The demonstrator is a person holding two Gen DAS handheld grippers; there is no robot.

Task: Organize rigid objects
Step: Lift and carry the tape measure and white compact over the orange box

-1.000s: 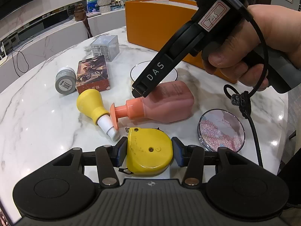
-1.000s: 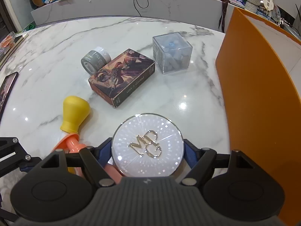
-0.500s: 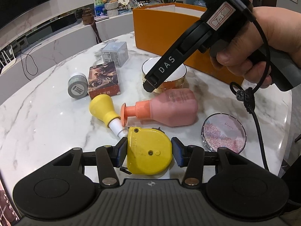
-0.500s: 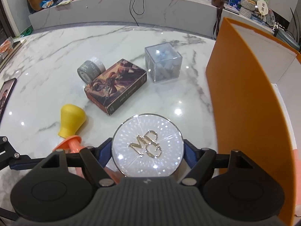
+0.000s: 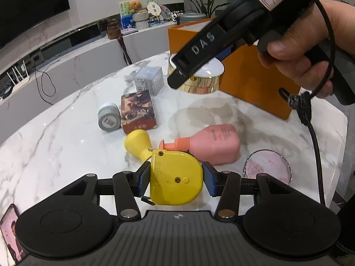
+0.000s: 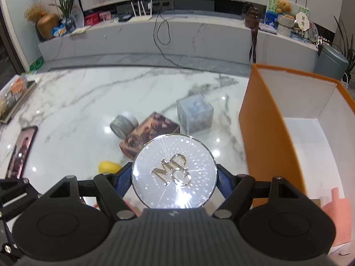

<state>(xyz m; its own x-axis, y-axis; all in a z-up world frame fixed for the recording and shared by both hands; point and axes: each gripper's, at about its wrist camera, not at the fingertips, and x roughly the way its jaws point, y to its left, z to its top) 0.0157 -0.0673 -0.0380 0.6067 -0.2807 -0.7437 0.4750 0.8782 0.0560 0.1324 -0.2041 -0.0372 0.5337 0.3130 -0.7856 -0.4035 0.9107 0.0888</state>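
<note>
The white marble table (image 5: 55, 146), glossy and grey-veined, fills most of both views. At about one o'clock in the left wrist view stands the orange box (image 5: 250, 82), a rigid open-topped carton with matte orange walls and a white lining; in the right wrist view it sits at three o'clock, with a pale pink object partly visible at its lower edge.

Lying on its side at centre is the pink pump bottle (image 5: 213, 144), smooth plastic with an orange collar. Touching it at nine o'clock is a yellow bulb (image 5: 136, 143), pear-shaped and rubbery. Beyond, at eleven o'clock, a printed card box (image 5: 137, 110) lies flat, with a grey cylindrical jar (image 5: 109, 119) on its side just beside it and a clear cube case (image 5: 149, 81) farther back. At four o'clock a round compact (image 5: 267, 168) with a speckled pink face rests on the marble. A phone (image 6: 21, 150) lies at nine o'clock in the right wrist view.

The right gripper (image 6: 174, 177) is held by a hand (image 5: 310, 44) above the table, tilted downward, near the box's wall; its blue-padded jaws are clamped on the round jar (image 6: 174, 174), which has a mirrored lid with a raised metallic monogram and a gold band round its side.

The left gripper (image 5: 176, 178) is level above the table's near edge, jaws closed on the yellow tape measure (image 5: 176, 177), a hard D-shaped plastic shell with screws.
</note>
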